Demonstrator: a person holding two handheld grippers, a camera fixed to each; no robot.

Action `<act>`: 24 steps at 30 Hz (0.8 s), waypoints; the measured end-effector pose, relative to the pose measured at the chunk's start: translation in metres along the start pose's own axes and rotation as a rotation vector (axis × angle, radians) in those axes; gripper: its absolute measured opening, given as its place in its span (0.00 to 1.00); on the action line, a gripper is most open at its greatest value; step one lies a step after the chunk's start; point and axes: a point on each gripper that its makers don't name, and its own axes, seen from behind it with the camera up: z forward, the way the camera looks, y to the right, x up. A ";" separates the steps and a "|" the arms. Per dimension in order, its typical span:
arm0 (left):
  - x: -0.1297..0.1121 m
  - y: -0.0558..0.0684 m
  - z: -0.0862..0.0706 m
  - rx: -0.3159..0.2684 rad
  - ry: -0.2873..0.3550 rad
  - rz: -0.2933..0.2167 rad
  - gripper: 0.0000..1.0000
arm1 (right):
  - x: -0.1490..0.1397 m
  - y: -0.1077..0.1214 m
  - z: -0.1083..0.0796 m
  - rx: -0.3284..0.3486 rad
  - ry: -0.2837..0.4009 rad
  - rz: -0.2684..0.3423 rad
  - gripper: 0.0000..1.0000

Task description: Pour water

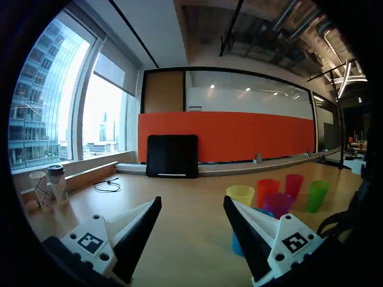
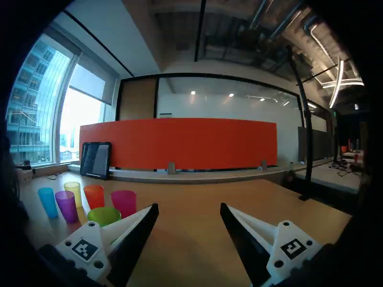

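The left tool is hanging wide open over the tabletop, holding nothing. The right tool is gaping just as wide, also empty. The cups are standing upright in a tight cluster at lower right of the left gripper view and at lower left of the right gripper view. They are looking like thin, light plastic: slick, easily squeezed or tipped. I'd be gripping one gently at mid-wall. Whether any is holding water, I cannot tell.

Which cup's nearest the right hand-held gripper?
Green cup, partly hidden by the right hand-held gripper; the other five stand farther back.
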 end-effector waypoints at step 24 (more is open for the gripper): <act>0.000 0.001 0.000 0.000 0.000 0.000 0.96 | 0.000 0.000 0.000 0.000 0.000 0.000 1.00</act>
